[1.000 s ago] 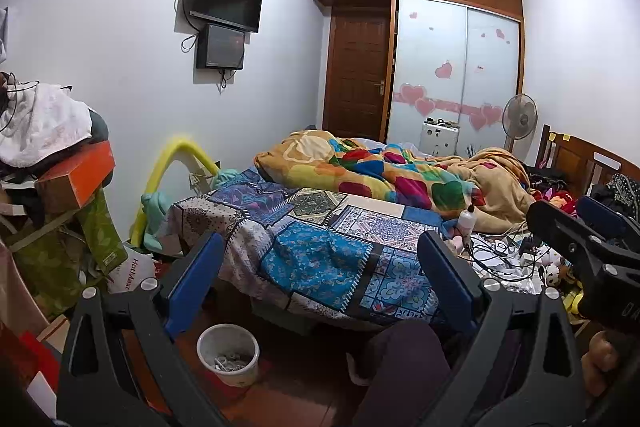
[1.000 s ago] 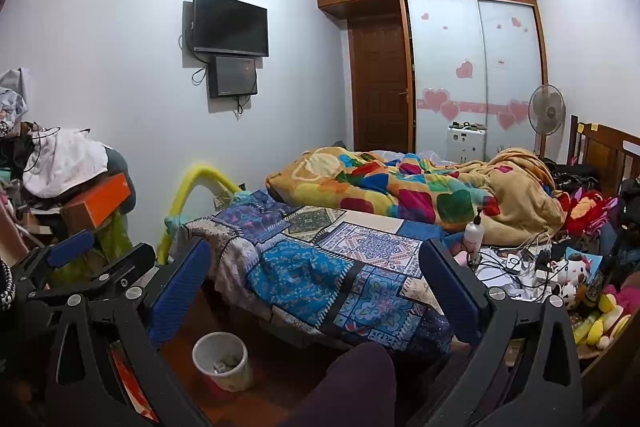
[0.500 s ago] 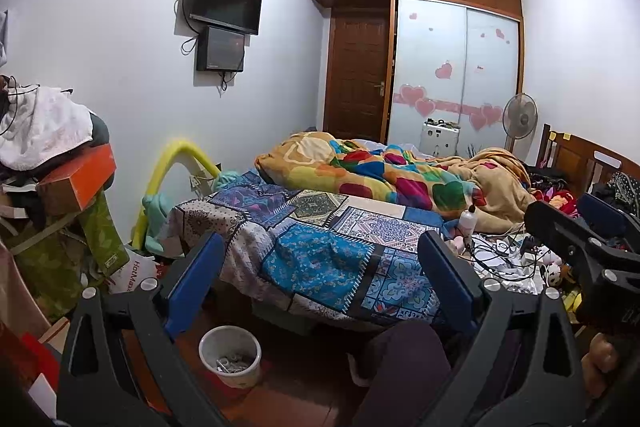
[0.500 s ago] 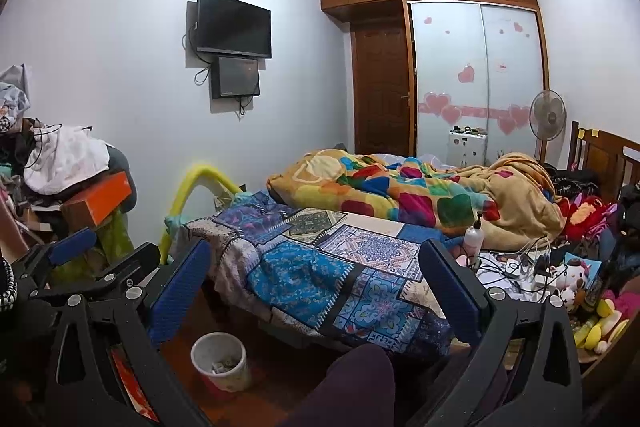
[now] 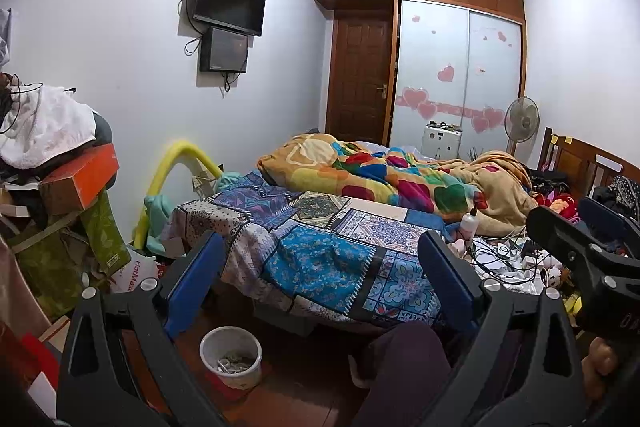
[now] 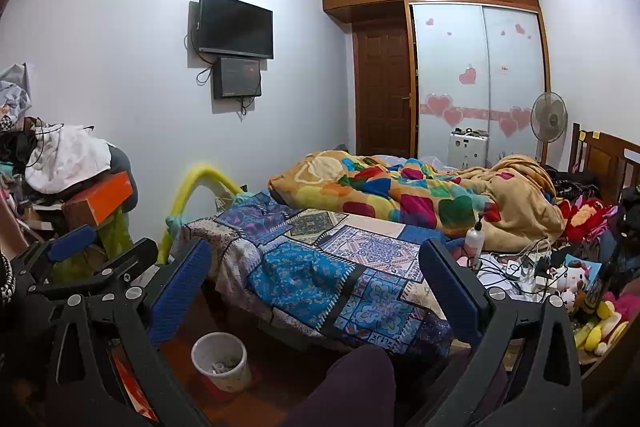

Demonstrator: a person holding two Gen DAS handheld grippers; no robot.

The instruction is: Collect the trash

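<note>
A small white trash bin [image 5: 231, 357] with scraps inside stands on the floor by the foot of the bed; it also shows in the right wrist view [image 6: 219, 355]. My left gripper [image 5: 320, 275] is open and empty, held above the bin and facing the bed. My right gripper [image 6: 314, 283] is open and empty too, level with the left one. The right gripper shows at the right edge of the left wrist view [image 5: 580, 239], and the left gripper at the left edge of the right wrist view [image 6: 96, 255].
A bed with a patchwork cover [image 5: 320, 247] and a bright blanket [image 5: 392, 183] fills the middle. A clutter pile with an orange box [image 5: 80, 179] stands left. Cables, a bottle [image 6: 474, 237] and toys [image 6: 576, 279] lie right. My knee [image 5: 404, 367] is low in front.
Both views have drifted slightly; the bin sits a little further right in the frames. Both grippers stay open and empty.
</note>
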